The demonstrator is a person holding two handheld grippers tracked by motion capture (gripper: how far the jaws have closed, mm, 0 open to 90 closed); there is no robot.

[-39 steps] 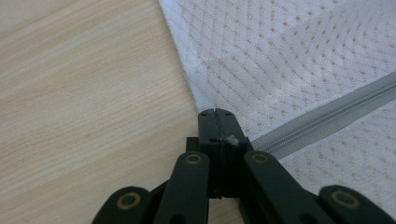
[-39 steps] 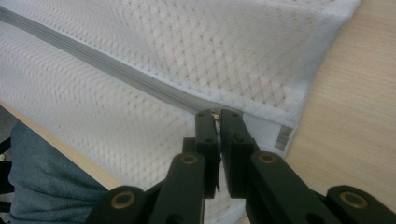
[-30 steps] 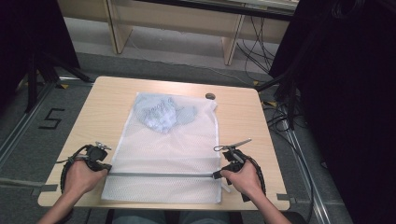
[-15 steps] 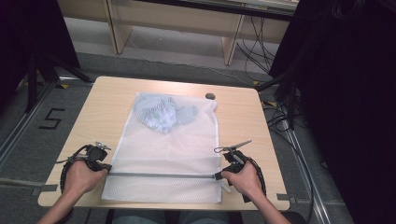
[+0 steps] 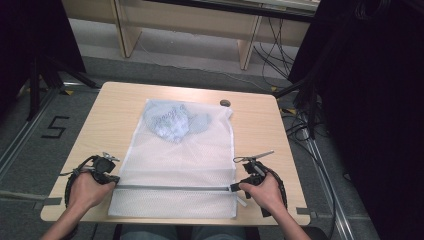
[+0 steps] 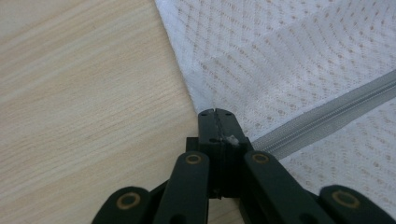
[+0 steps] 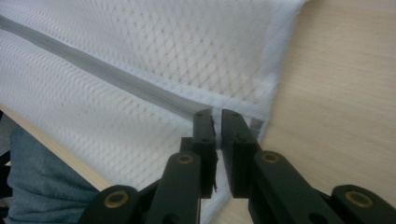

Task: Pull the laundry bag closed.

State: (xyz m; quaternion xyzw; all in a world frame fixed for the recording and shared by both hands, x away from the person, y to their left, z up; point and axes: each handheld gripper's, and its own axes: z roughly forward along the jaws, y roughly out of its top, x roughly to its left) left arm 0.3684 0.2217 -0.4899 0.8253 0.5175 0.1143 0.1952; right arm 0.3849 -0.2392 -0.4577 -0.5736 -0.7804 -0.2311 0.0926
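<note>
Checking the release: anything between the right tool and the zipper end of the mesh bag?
Nothing visible. The right tool sits at the grey zipper end of the white mesh laundry bag; its jaws have just been opening, a narrow gap showing, only bag fabric beneath.

A white mesh laundry bag (image 5: 182,165) covers the middle of the wooden table (image 5: 260,130), leaving bare strips of tabletop to either side of the bag and a band beyond its far edge. Inside the bag's far end, a bundled blue garment (image 5: 172,120) raises a low hump. Just beyond the bag's far right corner sits a small dark round object (image 5: 225,103). At the bag's near corners, the left gripper (image 5: 111,179) and right gripper (image 5: 234,187) occupy both ends of the grey zipper (image 5: 175,188).
</note>
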